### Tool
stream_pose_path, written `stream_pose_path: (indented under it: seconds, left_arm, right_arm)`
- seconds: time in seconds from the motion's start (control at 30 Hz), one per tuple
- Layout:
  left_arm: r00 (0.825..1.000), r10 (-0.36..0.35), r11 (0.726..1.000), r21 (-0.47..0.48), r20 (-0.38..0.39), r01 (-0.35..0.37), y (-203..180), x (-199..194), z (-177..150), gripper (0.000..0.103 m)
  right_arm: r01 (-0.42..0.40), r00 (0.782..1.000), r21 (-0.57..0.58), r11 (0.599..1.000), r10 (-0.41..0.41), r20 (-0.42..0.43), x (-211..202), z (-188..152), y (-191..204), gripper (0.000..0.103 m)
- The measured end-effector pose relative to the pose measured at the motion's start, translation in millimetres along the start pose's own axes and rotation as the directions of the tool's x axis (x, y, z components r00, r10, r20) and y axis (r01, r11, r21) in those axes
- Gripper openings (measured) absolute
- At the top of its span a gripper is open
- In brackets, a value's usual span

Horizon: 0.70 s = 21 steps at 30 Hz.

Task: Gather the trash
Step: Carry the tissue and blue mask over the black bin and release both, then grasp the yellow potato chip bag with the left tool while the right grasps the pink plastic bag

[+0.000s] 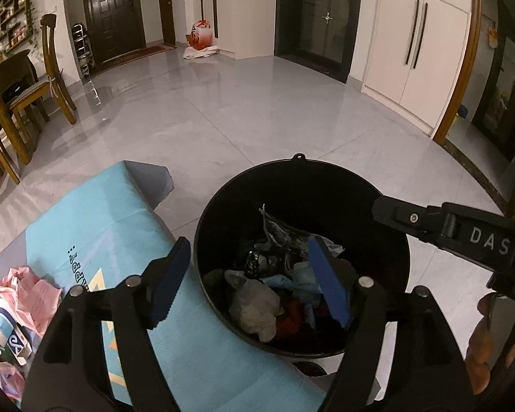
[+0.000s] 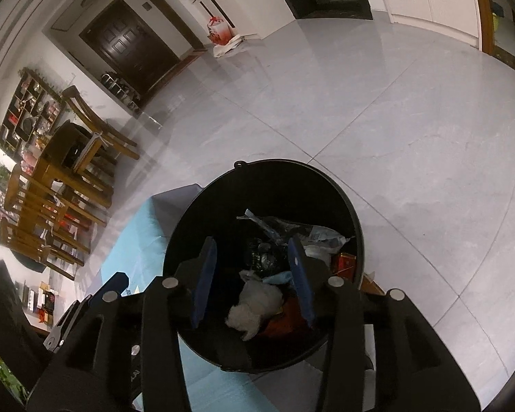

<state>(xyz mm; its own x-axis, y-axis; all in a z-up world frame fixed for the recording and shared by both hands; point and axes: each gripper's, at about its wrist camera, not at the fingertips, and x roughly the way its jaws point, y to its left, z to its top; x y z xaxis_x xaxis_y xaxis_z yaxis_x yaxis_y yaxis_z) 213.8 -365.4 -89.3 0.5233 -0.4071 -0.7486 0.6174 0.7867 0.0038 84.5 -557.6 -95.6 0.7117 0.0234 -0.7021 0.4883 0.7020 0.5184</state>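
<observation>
Black bin (image 1: pixel 302 257) on floor, just beside blue mat (image 1: pixel 96 226), heaped with crumpled trash (image 1: pixel 254 305). My judgement: drop step; keep both jaws over mouth, clear of rim, before withdrawing. My left gripper (image 1: pixel 254 288) apart, empty, right finger over bin, left finger over mat. My right gripper (image 2: pixel 254 281) apart, empty, directly above trash. Pink wrappers (image 1: pixel 34 295) remain on mat.

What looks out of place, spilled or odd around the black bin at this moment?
Nothing spilled near the round black plastic bin; its rubbish sits inside. Loose litter remains on the light blue table cover: a crumpled pink plastic bag and a white and blue wrapper at its left end. Both grippers, left and right, are open and empty.
</observation>
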Motion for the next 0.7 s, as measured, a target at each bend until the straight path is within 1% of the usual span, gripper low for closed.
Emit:
stream_pose_path:
  seconds: [0.17,0.27,0.37,0.5,0.63,0.7]
  left_arm:
    - [1.000,0.001,1.000,-0.023,0.011,-0.001,9,-10,-5,0.078]
    - [1.000,-0.004,0.998,-0.061,0.023,0.005,22,-21,-10,0.082]
    - [0.999,-0.012,0.992,-0.122,0.032,0.016,44,-36,-17,0.086]
    - [0.999,-0.025,0.975,-0.221,0.031,0.032,75,-53,-34,0.090]
    - [0.999,-0.038,0.965,-0.259,0.025,0.044,90,-70,-60,0.093]
    - [0.999,-0.045,0.961,-0.272,0.019,0.048,97,-78,-73,0.097]
  right_arm:
    - [-0.002,1.000,-0.011,1.000,0.002,-0.004,0,-1,8,0.046]
    - [-0.006,1.000,-0.020,1.000,0.006,-0.002,-1,-2,13,0.049]
    - [-0.012,1.000,-0.018,1.000,0.012,0.002,-1,-2,15,0.051]
    - [-0.047,0.999,-0.024,0.999,0.047,-0.012,1,-6,23,0.053]
    - [-0.077,0.997,-0.077,0.994,0.075,-0.026,4,-13,46,0.054]
    - [-0.094,0.995,-0.118,0.989,0.090,-0.039,6,-18,61,0.057]
